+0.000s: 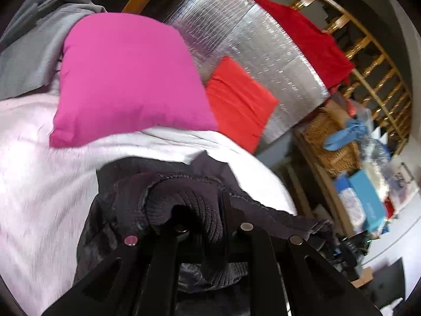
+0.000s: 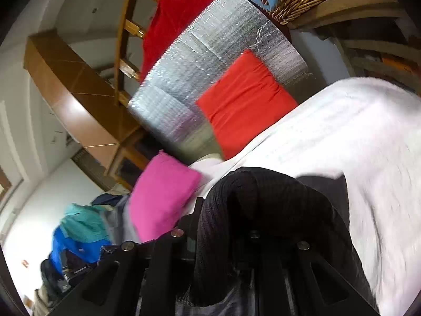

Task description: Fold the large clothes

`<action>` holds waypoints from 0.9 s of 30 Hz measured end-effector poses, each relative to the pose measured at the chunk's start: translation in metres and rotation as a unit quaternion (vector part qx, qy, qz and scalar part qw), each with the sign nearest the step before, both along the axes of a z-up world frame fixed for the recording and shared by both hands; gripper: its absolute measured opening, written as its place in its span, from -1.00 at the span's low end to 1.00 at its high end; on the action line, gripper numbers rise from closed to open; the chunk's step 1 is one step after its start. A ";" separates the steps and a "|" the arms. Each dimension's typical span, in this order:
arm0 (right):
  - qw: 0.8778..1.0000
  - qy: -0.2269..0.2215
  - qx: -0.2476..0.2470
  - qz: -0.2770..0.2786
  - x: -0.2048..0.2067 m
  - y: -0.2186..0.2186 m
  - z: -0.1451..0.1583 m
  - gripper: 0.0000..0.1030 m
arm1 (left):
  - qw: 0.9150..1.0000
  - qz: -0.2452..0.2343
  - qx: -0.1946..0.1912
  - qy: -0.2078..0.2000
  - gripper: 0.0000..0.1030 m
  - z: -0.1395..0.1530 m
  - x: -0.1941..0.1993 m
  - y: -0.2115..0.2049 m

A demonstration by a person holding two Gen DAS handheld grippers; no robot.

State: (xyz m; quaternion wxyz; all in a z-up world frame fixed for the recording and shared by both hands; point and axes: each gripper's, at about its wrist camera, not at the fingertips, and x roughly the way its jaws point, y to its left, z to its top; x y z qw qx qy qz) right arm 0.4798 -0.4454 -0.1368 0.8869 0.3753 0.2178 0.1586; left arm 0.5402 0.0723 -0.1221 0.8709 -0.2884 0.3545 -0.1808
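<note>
Both the left gripper and the right gripper were clamped tight on the ribbed edge of a dark jacket, lifted over the white bed. A pink pillow and an orange cushion lay just beyond.

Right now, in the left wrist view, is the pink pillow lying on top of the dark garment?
No, the pink pillow rests on the white sheet beyond the dark garment.

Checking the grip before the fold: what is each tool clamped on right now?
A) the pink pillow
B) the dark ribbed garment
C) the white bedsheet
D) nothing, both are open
B: the dark ribbed garment is bunched between the closed fingers of the left tool and of the right tool, above the white bedsheet.
</note>
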 end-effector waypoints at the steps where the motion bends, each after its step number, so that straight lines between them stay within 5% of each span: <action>1: 1.000 0.002 -0.006 -0.001 0.012 0.002 -0.001 -0.69 | 1.000 0.002 0.004 0.003 -0.81 -0.005 0.010 -0.001; 7: 0.999 0.021 -0.035 -0.011 0.079 0.016 -0.024 -0.69 | 0.999 0.013 0.022 0.027 -0.81 -0.036 0.062 -0.003; 17: 0.998 0.051 -0.011 -0.040 0.126 0.004 -0.068 -0.69 | 0.999 0.014 0.038 0.032 -0.79 -0.079 0.121 -0.017; 24: 0.991 0.102 0.090 -0.011 0.143 -0.014 -0.106 -0.51 | 0.998 0.016 0.048 0.045 -0.72 -0.100 0.135 -0.024; 27: 0.989 0.090 0.118 0.004 0.135 -0.020 -0.105 -0.27 | 0.998 0.003 0.052 0.028 -0.37 -0.090 0.130 -0.027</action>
